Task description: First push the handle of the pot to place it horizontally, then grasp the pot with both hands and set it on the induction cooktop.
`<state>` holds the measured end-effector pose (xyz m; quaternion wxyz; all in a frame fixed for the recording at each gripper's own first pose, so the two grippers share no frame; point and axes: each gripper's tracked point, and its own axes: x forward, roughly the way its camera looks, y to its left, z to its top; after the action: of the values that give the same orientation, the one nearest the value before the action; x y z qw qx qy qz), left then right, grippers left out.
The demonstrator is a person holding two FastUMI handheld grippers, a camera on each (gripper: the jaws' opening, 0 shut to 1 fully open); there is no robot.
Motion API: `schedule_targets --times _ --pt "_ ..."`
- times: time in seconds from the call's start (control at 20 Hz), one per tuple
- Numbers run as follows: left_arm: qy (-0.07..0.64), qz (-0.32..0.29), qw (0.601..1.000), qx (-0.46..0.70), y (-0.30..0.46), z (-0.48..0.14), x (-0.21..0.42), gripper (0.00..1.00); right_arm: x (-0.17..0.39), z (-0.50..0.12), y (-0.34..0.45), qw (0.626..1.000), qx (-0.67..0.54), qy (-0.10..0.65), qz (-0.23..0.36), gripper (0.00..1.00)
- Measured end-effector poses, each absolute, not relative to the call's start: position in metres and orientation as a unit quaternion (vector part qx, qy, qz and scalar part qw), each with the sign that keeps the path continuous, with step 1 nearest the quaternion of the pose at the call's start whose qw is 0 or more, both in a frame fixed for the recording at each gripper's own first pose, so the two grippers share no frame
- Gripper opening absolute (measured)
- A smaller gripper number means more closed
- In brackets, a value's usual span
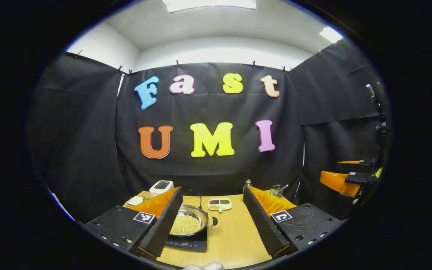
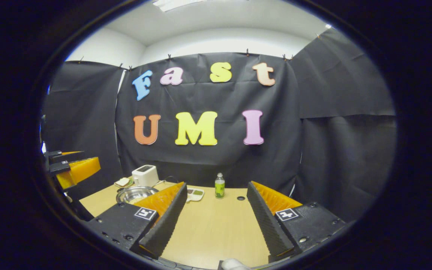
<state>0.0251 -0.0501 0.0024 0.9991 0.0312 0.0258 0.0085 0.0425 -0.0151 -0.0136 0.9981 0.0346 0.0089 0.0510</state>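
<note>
Left gripper view looks down over the wooden table (image 1: 234, 240), where the pot (image 1: 189, 221) — holding what look like pale beans — already sits on the dark induction cooktop (image 1: 189, 243), its side handle (image 1: 213, 221) pointing off to the right, roughly level. The left gripper (image 1: 212, 221) hangs above the table with its jaws spread wide and nothing between them, well back from the pot; I judge the placing done and this a clear stand-off. Right gripper view shows the right gripper (image 2: 216, 217) likewise wide open over bare table, apart from the pot (image 2: 135, 194) at its left. A white toaster (image 2: 144, 175), a green bottle (image 2: 219, 186) and a divided dish (image 1: 219, 204) stand farther back — out of the working path.
</note>
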Motion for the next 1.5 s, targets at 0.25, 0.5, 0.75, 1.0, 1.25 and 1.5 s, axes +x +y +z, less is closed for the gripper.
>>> schedule_targets --times 0.25,0.5,0.75,1.0,1.25,1.5 --pt "0.026 0.021 0.999 0.022 -0.055 0.013 0.001 0.96 0.01 -0.006 -0.05 0.998 0.048 -0.001 0.032 1.0" --pt "0.028 0.019 0.999 0.028 -0.063 0.018 -0.019 0.96 -0.01 -0.005 -0.067 0.999 0.047 -0.004 0.02 1.0" --pt "0.03 0.02 0.999 0.023 -0.063 0.019 -0.027 0.96 -0.019 -0.013 -0.072 0.999 0.052 0.004 0.013 1.0" --pt "0.032 0.025 0.999 0.023 -0.055 0.019 -0.035 0.96 -0.021 -0.01 -0.064 0.998 0.055 0.004 0.019 1.0" --pt "0.032 0.029 0.999 0.022 -0.051 0.021 -0.035 0.96 -0.016 -0.002 -0.058 0.998 0.05 -0.004 0.025 1.0" --pt "0.03 0.029 0.999 0.026 -0.052 0.022 -0.032 0.96 -0.014 0.001 -0.059 0.998 0.051 -0.006 0.024 1.0"
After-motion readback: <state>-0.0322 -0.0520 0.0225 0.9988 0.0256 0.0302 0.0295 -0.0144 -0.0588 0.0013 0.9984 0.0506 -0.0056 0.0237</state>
